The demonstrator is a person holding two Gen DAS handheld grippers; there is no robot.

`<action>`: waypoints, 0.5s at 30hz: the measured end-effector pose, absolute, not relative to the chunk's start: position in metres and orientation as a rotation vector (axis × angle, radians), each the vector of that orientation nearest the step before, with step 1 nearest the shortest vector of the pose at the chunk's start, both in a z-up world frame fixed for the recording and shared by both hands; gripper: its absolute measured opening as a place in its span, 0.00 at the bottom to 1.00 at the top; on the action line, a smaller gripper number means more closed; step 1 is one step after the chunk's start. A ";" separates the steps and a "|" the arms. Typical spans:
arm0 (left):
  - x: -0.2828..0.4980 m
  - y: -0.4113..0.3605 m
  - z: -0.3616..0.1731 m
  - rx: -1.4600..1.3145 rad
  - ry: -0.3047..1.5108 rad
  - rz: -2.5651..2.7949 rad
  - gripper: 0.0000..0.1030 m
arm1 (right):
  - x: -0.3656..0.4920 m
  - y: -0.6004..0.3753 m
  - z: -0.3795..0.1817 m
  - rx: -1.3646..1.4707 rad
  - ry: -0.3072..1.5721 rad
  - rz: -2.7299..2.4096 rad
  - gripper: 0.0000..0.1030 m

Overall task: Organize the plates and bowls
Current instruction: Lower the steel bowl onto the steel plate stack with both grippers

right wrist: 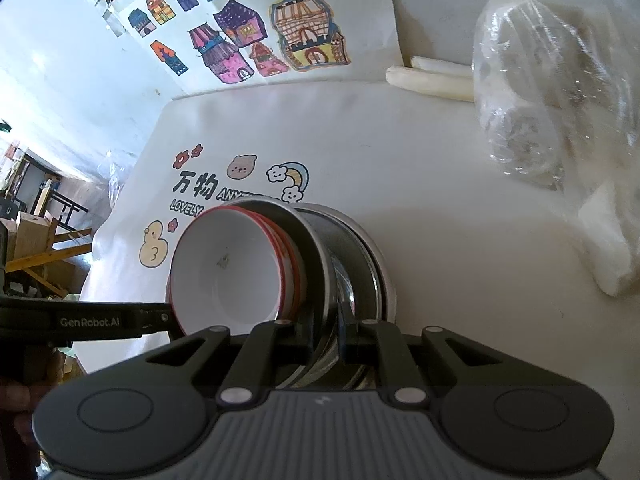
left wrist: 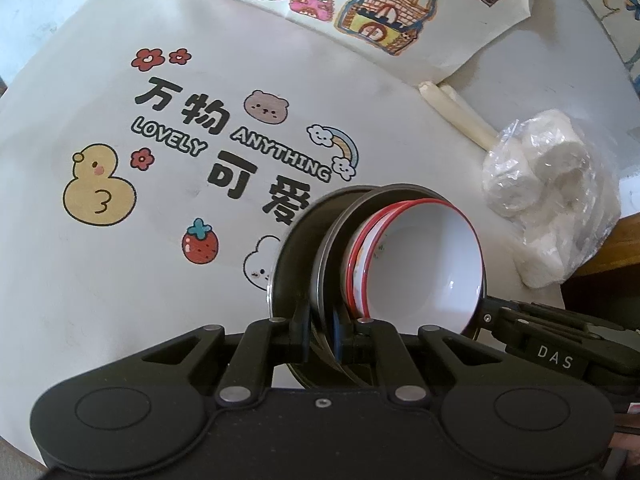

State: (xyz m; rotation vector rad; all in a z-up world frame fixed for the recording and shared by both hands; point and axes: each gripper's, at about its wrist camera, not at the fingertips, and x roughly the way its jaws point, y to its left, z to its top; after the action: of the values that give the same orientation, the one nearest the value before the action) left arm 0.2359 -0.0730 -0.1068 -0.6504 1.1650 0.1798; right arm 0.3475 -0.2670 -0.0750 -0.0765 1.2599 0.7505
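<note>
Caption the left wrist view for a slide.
Left gripper clamps nested steel plates holding red-rimmed white bowls above cartoon-printed tablecloth.

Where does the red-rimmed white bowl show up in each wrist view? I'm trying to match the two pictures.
Left wrist view: red-rimmed white bowl right of centre, nested in the steel dishes, opening facing right.
Right wrist view: the bowl left of centre, opening facing left.
Shared landmark: the yellow duck print on the table cover.
</note>
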 end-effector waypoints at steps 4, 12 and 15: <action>0.237 -0.068 -0.108 -0.654 1.169 0.192 0.09 | 0.350 -0.263 -0.078 -0.081 1.265 0.762 0.12; 0.238 -0.064 -0.111 -0.653 1.190 0.204 0.09 | 0.352 -0.257 -0.082 -0.079 1.279 0.771 0.12; 0.239 -0.064 -0.113 -0.653 1.196 0.205 0.09 | 0.352 -0.257 -0.085 -0.077 1.286 0.770 0.12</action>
State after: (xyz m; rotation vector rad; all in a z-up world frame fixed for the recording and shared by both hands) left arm 0.2387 -0.0641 -0.1131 -0.6529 1.1965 0.2051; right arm 0.3525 -0.2569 -0.0847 -0.0770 1.2865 0.7698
